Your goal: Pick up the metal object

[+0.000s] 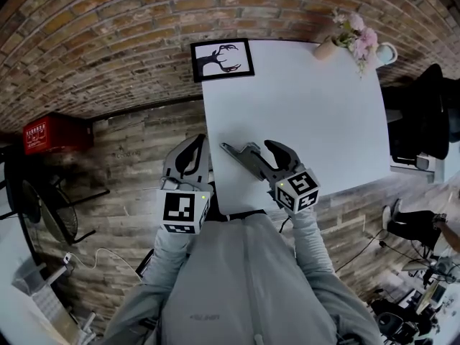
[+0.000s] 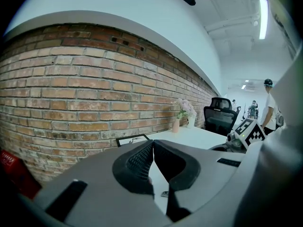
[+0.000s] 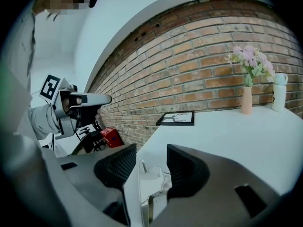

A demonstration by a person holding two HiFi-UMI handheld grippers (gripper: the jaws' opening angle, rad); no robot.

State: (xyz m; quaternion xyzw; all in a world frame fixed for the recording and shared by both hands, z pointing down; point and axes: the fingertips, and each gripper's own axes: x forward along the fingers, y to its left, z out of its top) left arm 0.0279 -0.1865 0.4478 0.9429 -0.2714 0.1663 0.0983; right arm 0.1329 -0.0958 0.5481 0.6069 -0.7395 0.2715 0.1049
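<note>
Between the jaws of my right gripper [image 3: 150, 150], the metal object [image 3: 151, 186] was cut off below by its body; a dark speck [image 2: 165, 193] on the table [image 2: 199, 136] was too small to tell.

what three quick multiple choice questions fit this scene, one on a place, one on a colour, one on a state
1. Where on the table is the framed picture?
A middle
B far left corner
C near edge

2. What colour are the flowers in the vase?
A pink
B blue
C orange

3. How do the right gripper's jaws stand?
A shut and empty
B shut on the vase
C apart, with the metal object between them

Answers: B, the head view shows it at that corner. A, pink blooms show in the head view and the right gripper view. C, the right gripper view shows the pads spread with the object lying between them.
</note>
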